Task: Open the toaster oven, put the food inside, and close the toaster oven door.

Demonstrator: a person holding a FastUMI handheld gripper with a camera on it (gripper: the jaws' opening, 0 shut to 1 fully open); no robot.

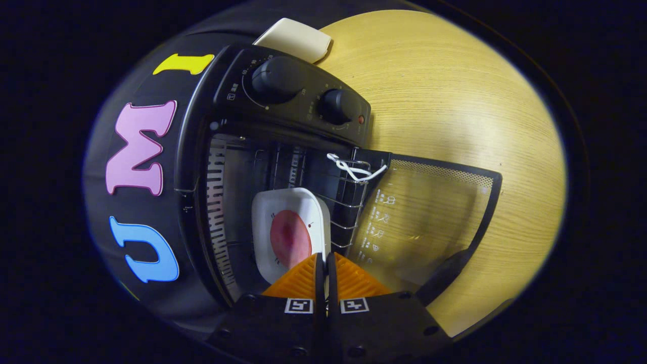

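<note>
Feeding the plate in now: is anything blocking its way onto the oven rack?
Nothing visible does. The gripper is shut on the white plate's near rim, and the plate is already partly inside the toaster oven, over the wire rack. The glass door lies fully open.

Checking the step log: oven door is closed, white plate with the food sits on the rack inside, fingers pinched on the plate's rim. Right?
Not quite. The gripper view shows the toaster oven door open, folded down. The white plate with the food sits on the rack inside, and the gripper pinches its rim.
</note>
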